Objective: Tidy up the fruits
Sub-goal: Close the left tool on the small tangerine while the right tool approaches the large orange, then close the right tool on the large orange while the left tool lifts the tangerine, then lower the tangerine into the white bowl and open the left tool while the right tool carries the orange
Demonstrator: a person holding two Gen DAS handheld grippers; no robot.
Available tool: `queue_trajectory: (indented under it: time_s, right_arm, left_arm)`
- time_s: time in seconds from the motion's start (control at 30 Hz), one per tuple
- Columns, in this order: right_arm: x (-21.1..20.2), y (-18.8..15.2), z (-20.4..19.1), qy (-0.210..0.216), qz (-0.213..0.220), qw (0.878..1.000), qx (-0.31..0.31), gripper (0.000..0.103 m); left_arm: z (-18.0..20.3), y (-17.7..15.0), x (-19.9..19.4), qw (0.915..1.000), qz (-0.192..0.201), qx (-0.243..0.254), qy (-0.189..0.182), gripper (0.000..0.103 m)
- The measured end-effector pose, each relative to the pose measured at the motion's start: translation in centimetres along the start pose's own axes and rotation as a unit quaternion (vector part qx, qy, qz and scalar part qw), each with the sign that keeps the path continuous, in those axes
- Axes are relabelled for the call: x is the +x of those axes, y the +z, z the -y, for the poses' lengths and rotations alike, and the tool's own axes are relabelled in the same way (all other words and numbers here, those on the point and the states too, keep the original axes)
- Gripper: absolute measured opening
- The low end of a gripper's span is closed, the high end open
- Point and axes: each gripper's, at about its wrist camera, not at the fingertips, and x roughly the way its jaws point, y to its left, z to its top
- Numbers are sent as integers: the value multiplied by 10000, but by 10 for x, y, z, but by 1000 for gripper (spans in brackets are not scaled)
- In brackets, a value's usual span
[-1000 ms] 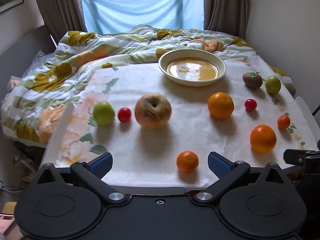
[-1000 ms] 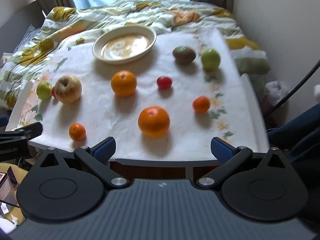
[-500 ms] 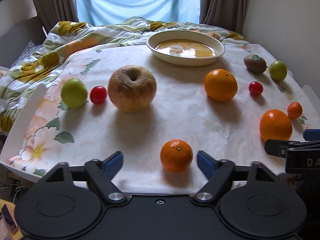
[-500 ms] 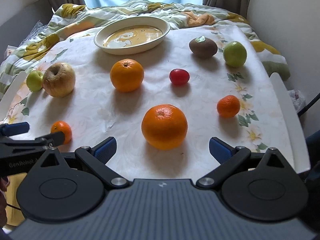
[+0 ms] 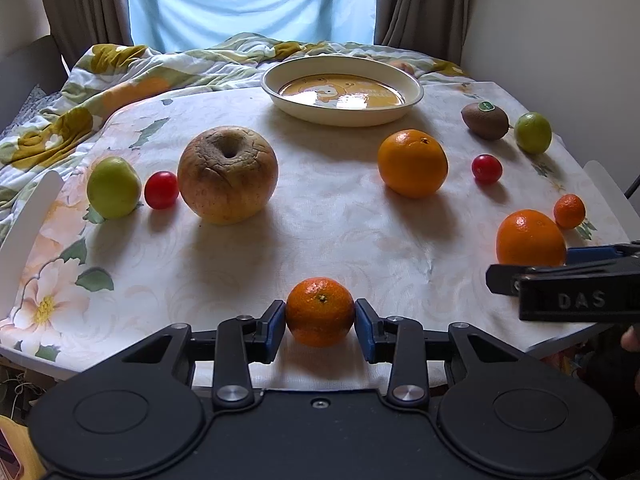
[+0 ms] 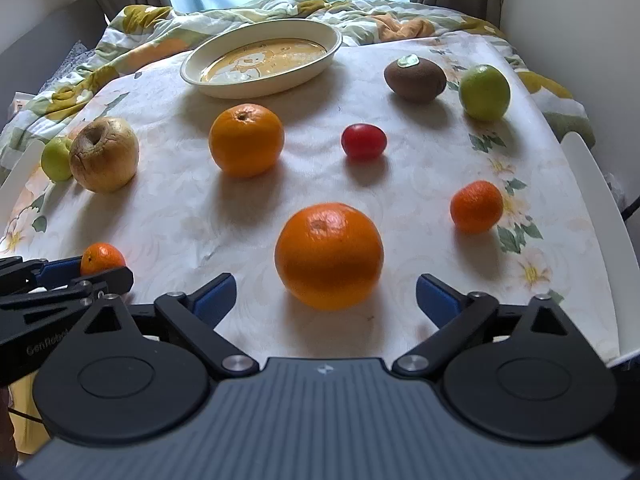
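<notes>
My left gripper (image 5: pixel 320 322) is shut on a small mandarin (image 5: pixel 320 311) at the table's front edge; the mandarin also shows in the right wrist view (image 6: pixel 102 258). My right gripper (image 6: pixel 325 296) is open, its jaws either side of a large orange (image 6: pixel 329 254), not touching it. A cream oval dish (image 5: pixel 414 94) stands at the back, empty. A wrinkled apple (image 5: pixel 227 174), a second orange (image 5: pixel 413 162), a kiwi (image 5: pixel 485 120), green fruits (image 5: pixel 113 186) and red tomatoes (image 5: pixel 161 189) lie scattered on the cloth.
Another small mandarin (image 6: pixel 476 206) lies right of the large orange. A green lime (image 6: pixel 485 91) sits at the far right by the kiwi. A flowered quilt (image 5: pixel 120 76) is bunched behind the table. A wall runs along the right.
Both grippers moved forward over the table. My left gripper closed its jaws onto the small mandarin. My right gripper stayed open and came up around the large orange.
</notes>
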Motion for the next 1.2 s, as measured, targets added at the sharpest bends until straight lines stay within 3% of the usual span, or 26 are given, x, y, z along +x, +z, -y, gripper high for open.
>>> queue_trajectory:
  time_s: [0.3, 0.37, 0.4, 0.77, 1.2]
  right_arm:
    - [10, 9, -4, -49, 18, 9999, -129, 93]
    - [12, 11, -6, -90, 12, 9997, -237, 77]
    - [12, 12, -7, -144, 23, 9994, -324, 75]
    - [-12, 34, -1, 115, 202, 9991, -348, 74]
    - [-68, 93, 8, 294, 572, 9961, -603, 74]
  left_arm:
    - [-3, -2, -3, 10000, -10, -5, 18, 41]
    - [-3, -2, -5, 10000, 15, -16, 10, 41]
    - [-3, -2, -7, 10000, 28, -19, 7, 41]
    - [-2, 25, -42, 9994, 307, -150, 113, 41]
    - [-4, 108, -78, 9967, 674, -287, 342, 41]
